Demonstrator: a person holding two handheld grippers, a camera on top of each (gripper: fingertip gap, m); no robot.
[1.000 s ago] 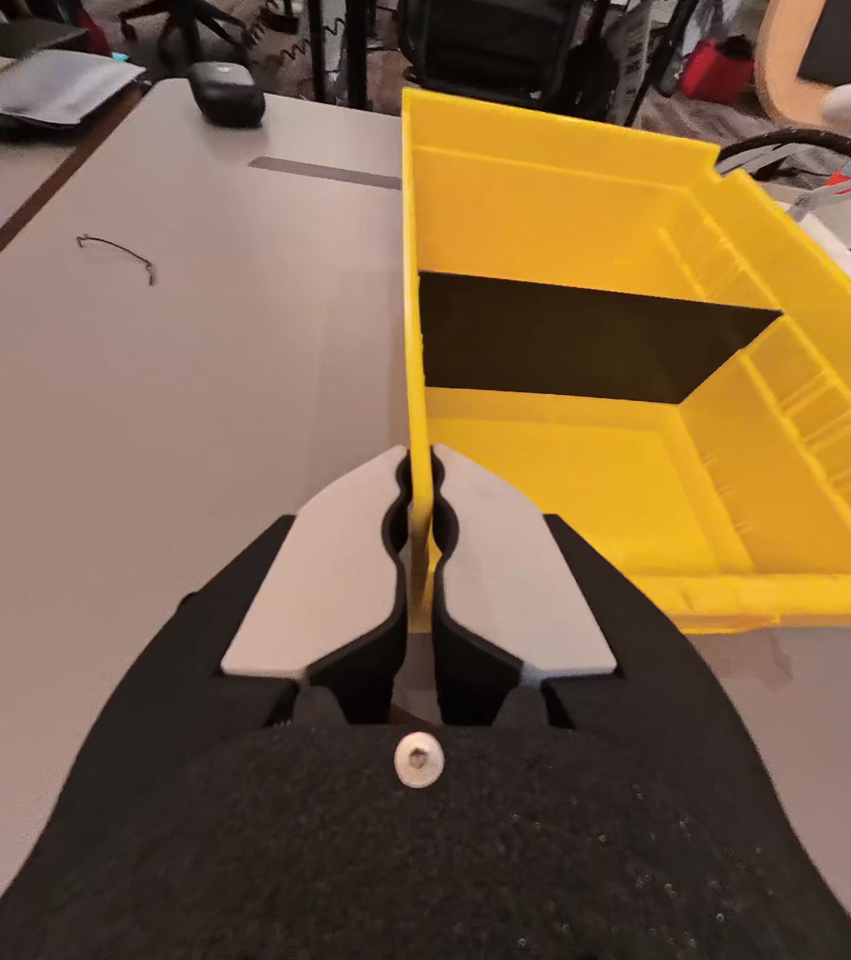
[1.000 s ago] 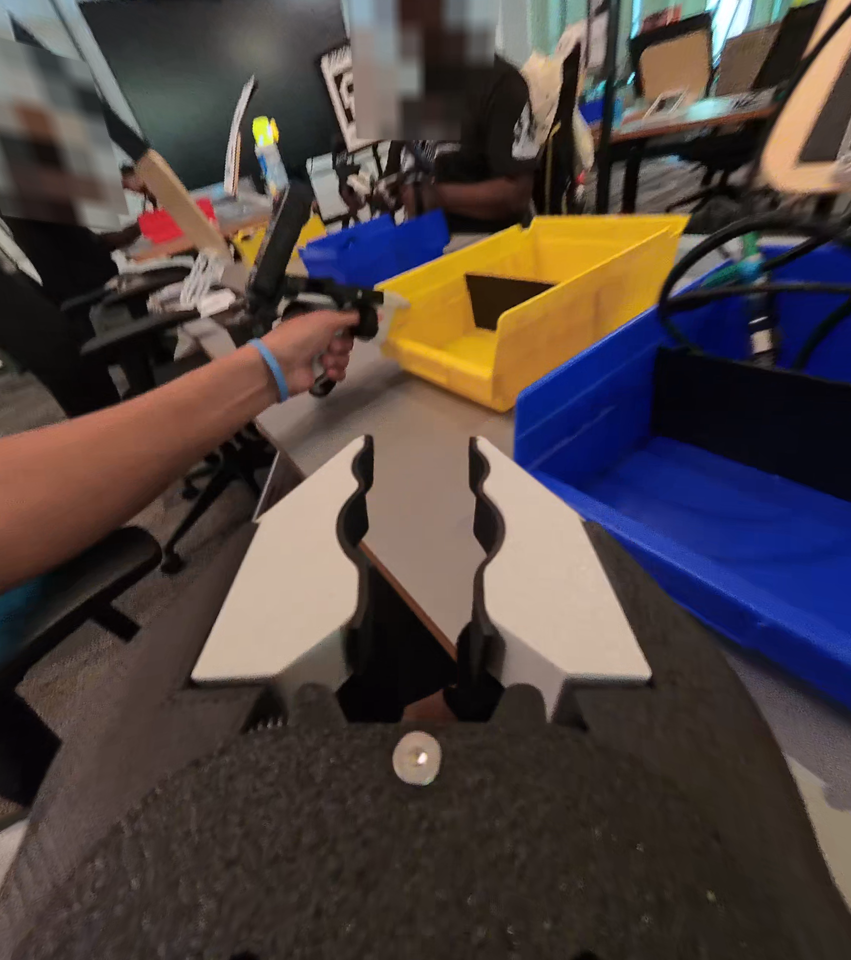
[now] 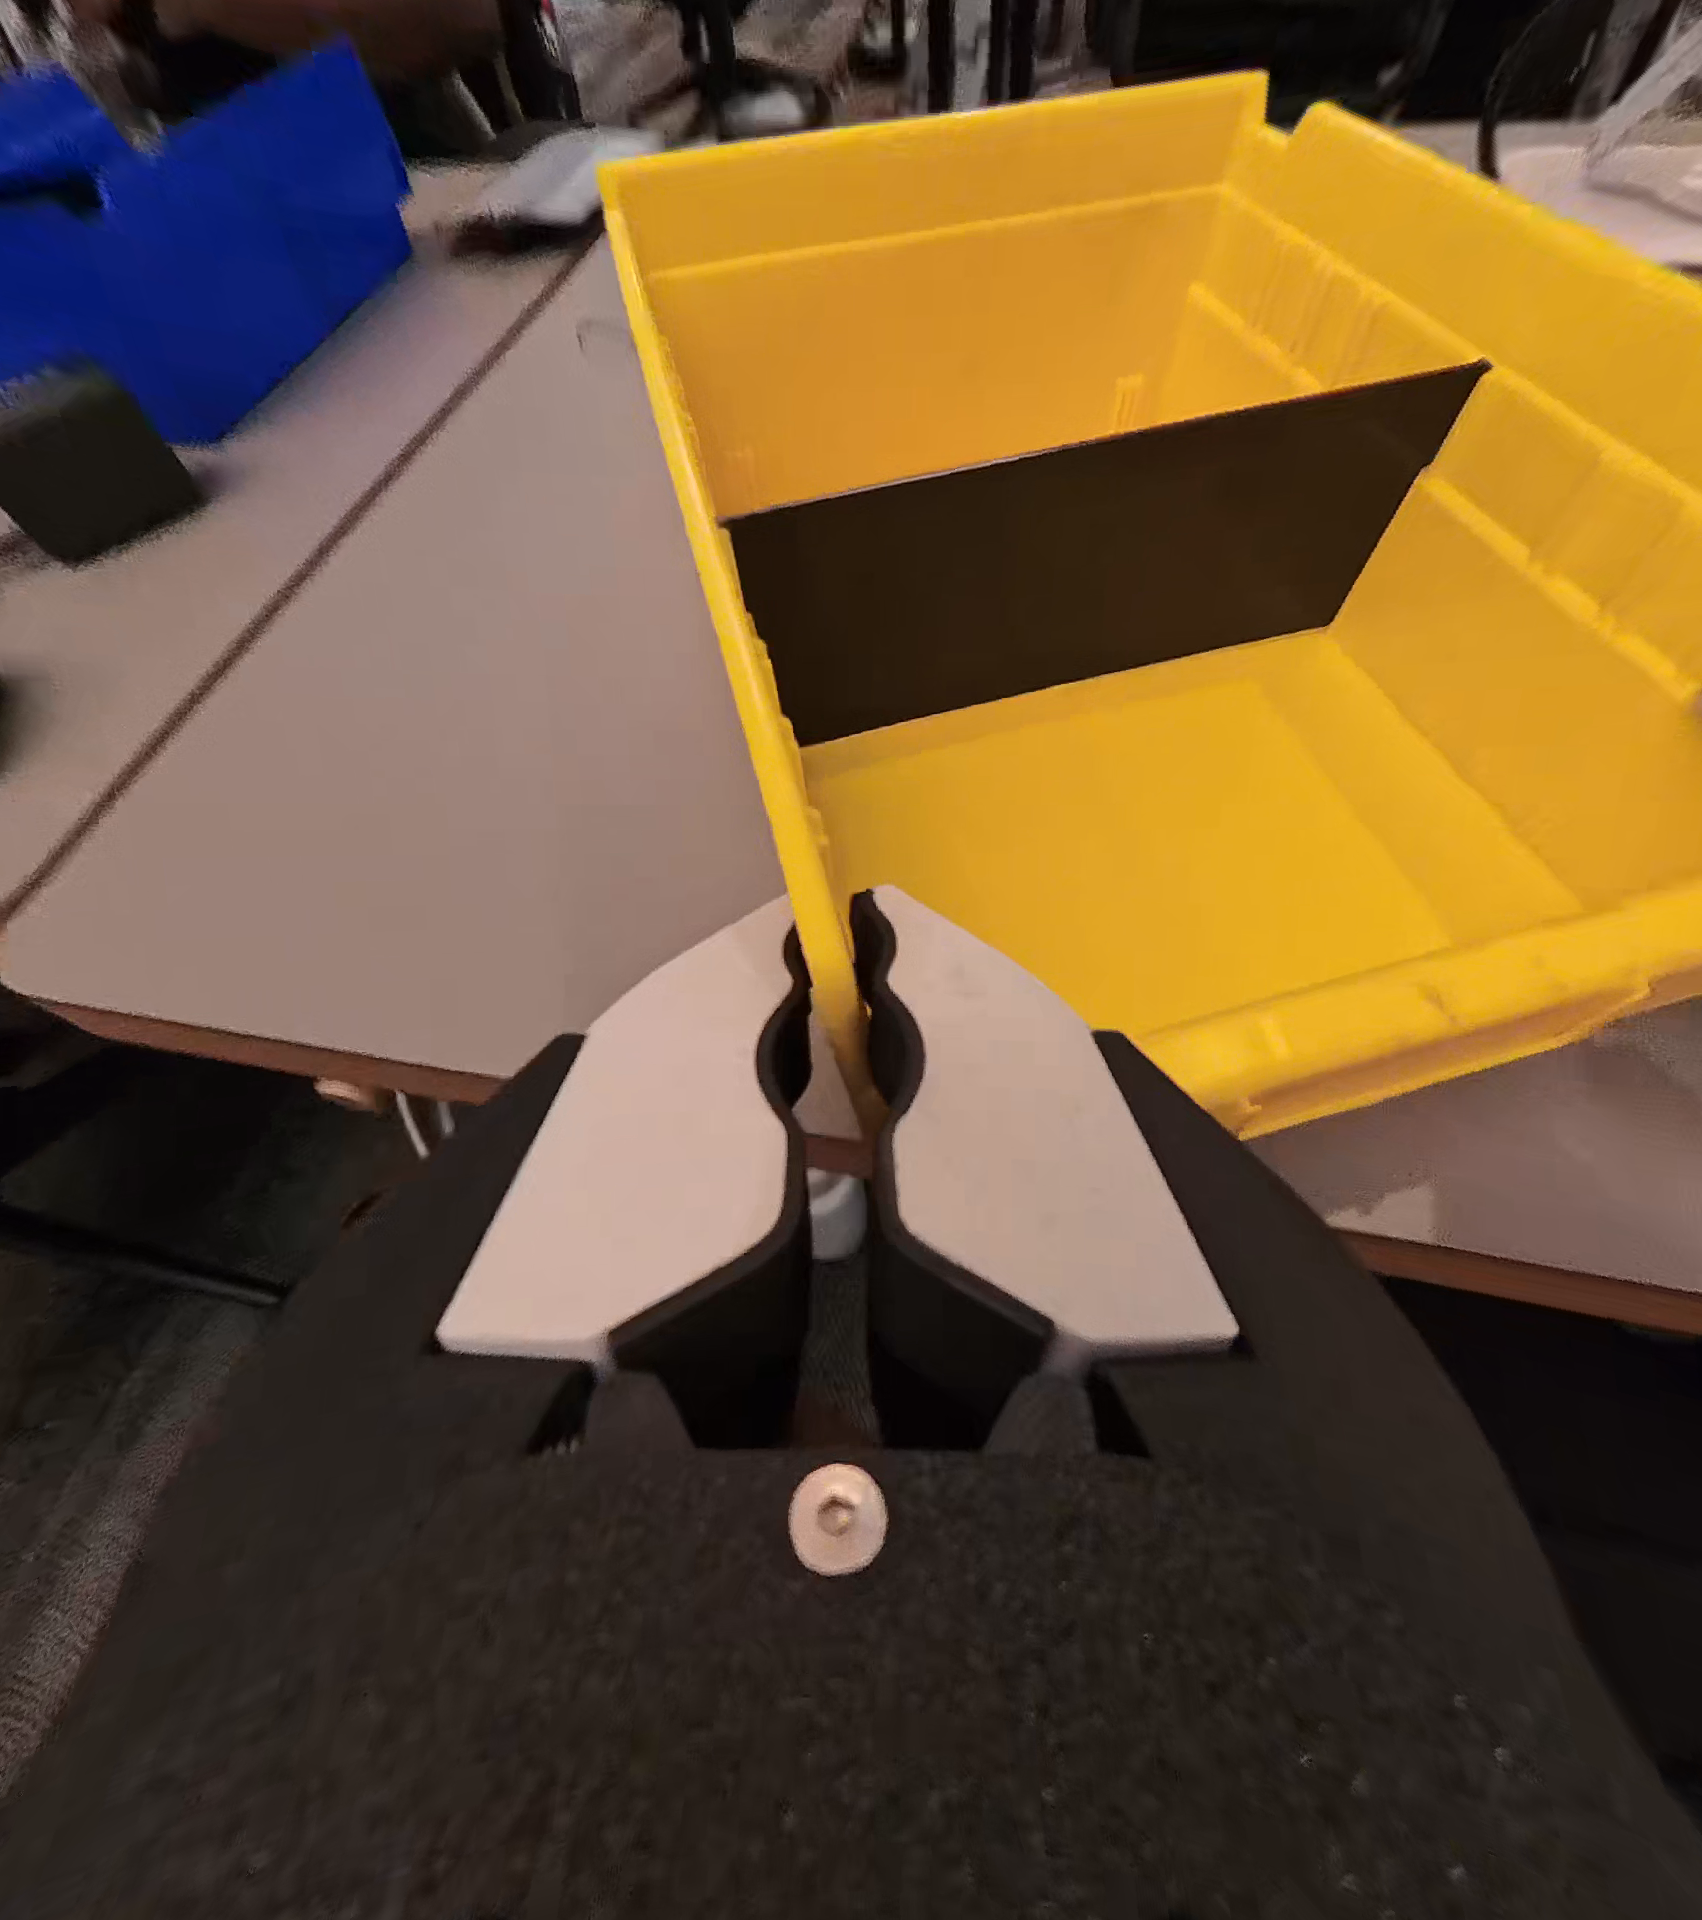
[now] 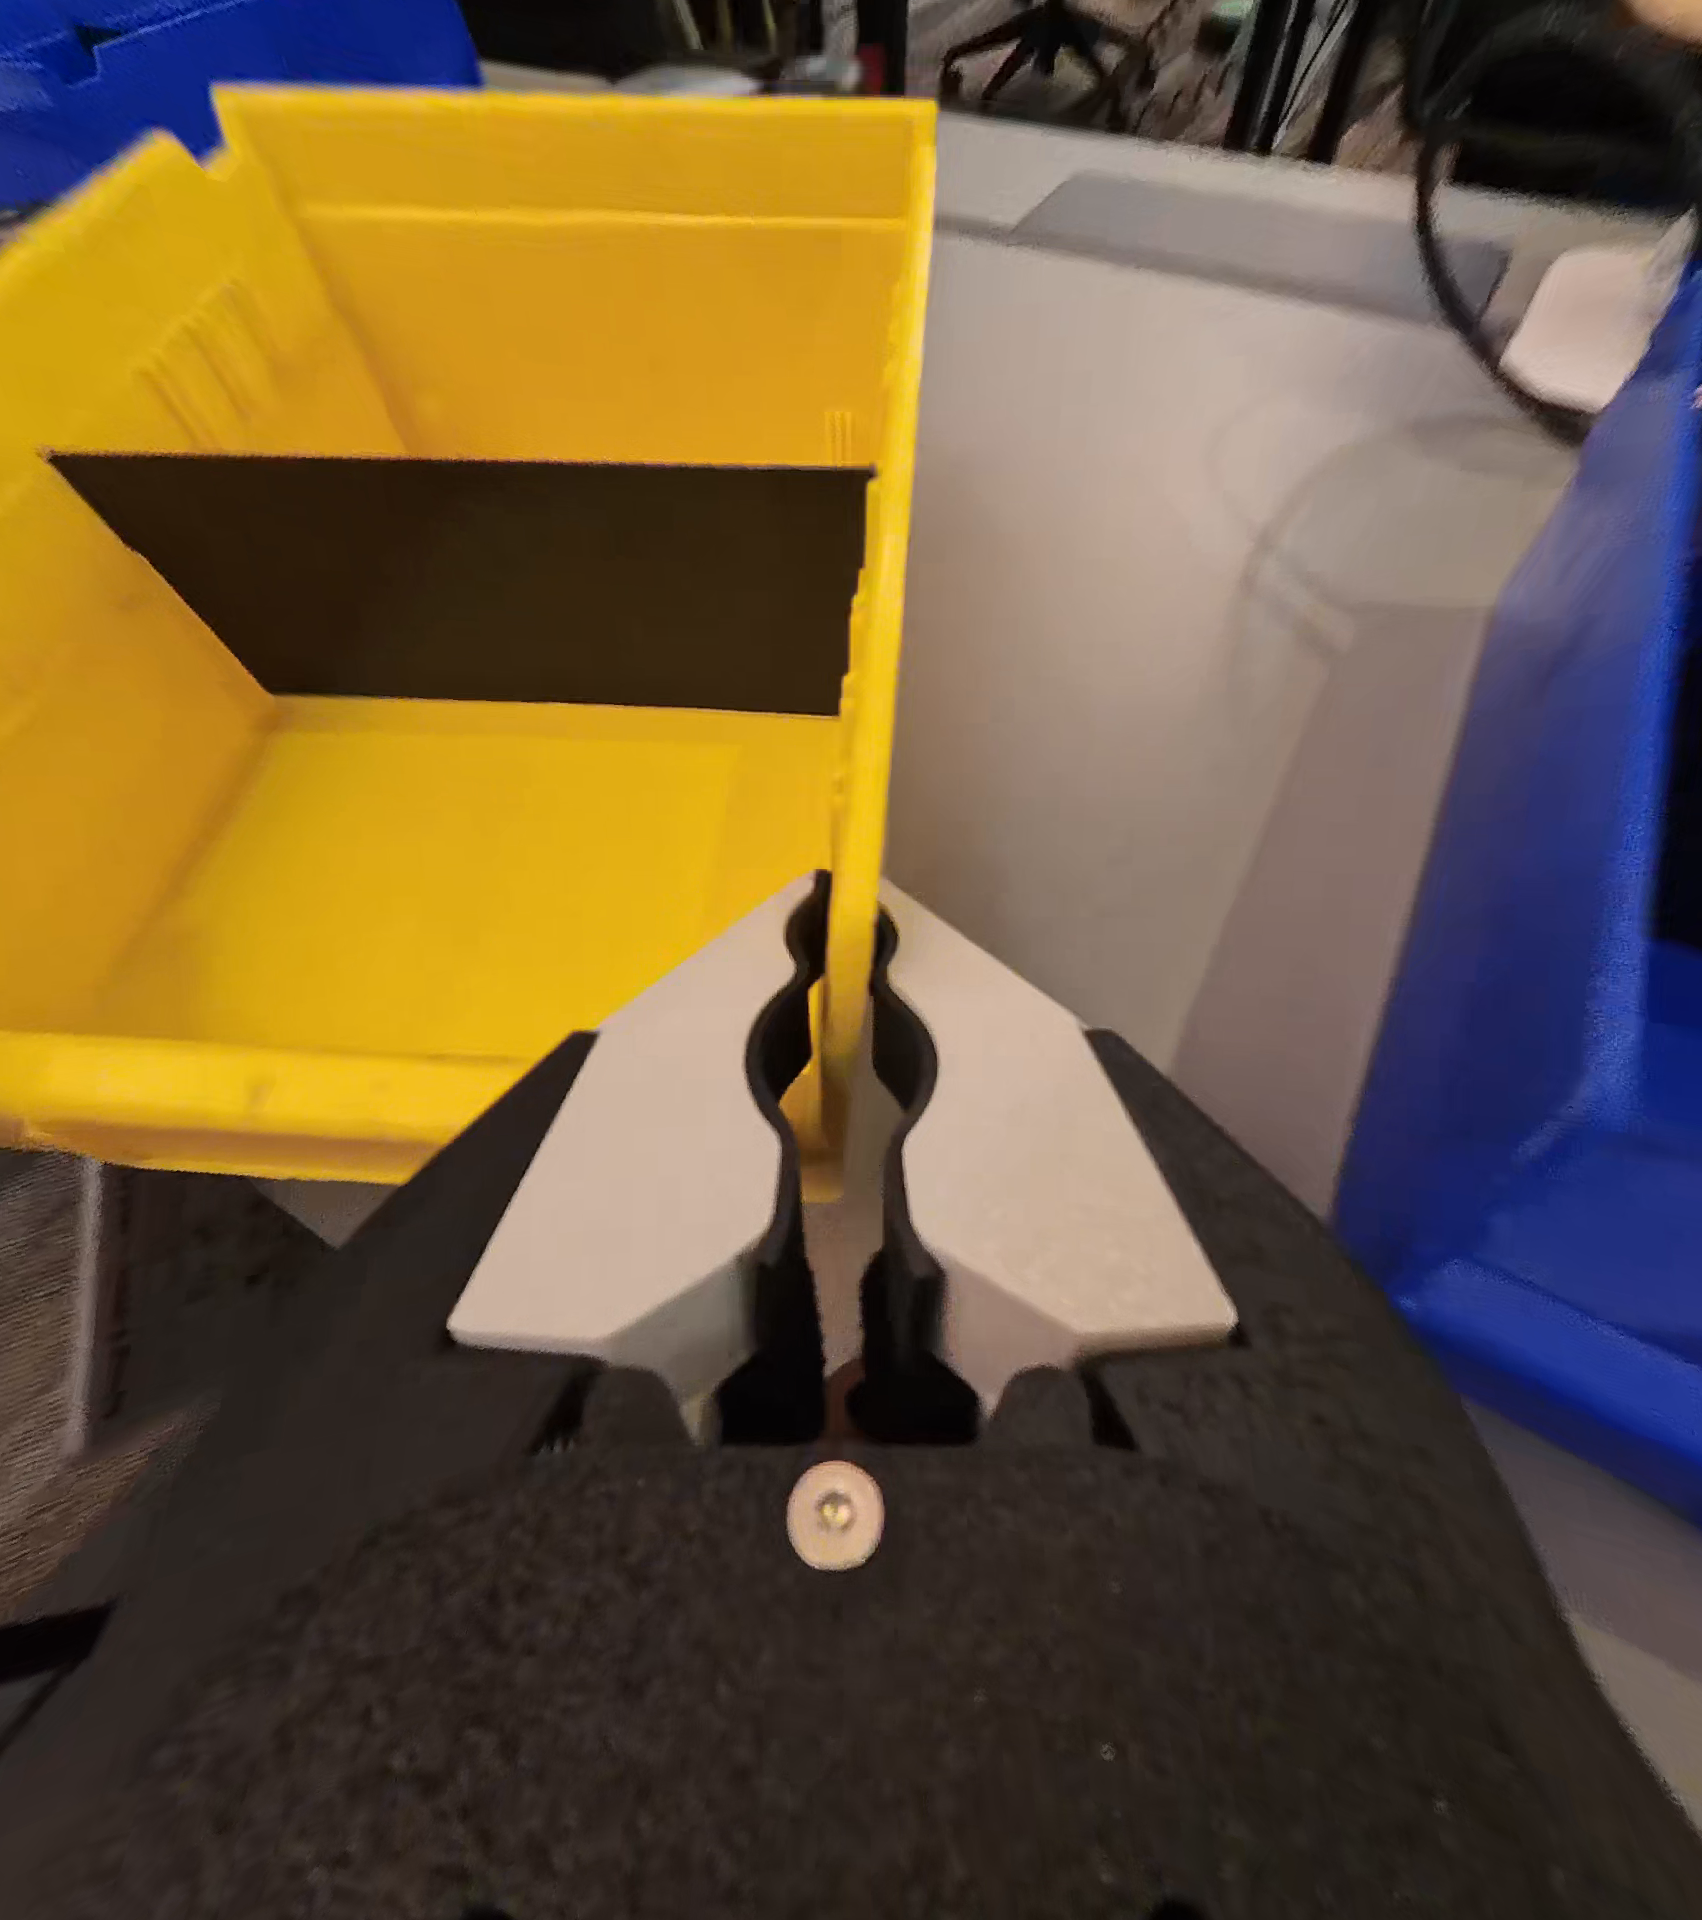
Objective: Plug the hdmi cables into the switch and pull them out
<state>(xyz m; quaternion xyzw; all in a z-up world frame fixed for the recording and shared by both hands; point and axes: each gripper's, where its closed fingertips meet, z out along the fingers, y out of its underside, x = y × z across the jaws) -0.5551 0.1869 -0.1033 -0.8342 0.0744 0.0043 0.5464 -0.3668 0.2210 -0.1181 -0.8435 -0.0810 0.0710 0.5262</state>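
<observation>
The yellow bin (image 3: 1190,862) is the landmark here; both claws have hold of it. The left gripper (image 3: 831,997) is clenched on the bin's left side wall near the front corner; the right gripper (image 4: 852,997) is clenched on the right side wall, also near the front corner. A black divider (image 3: 1065,561) stands across the middle of the bin; both compartments in view look empty. The bin's front edge sits at, or slightly past, the edge of the grey table (image 3: 431,727).

Neither the HDMI cables nor the switch can be picked out for certain; to the right of the yellow bin stands a blue bin (image 4: 1605,935) with dark cable loops (image 4: 1470,208) above it, and these may be the task's cables, though that is a guess. So the plugging itself looks not yet begun; this seems to be a bin being shifted first.

What could go wrong: each claw pinches only a thin plastic wall, so an uneven pull could twist the bin or let a wall slip free; dragged further toward the table edge, the front could tip off; a jolt might also knock the divider out of its slots.
</observation>
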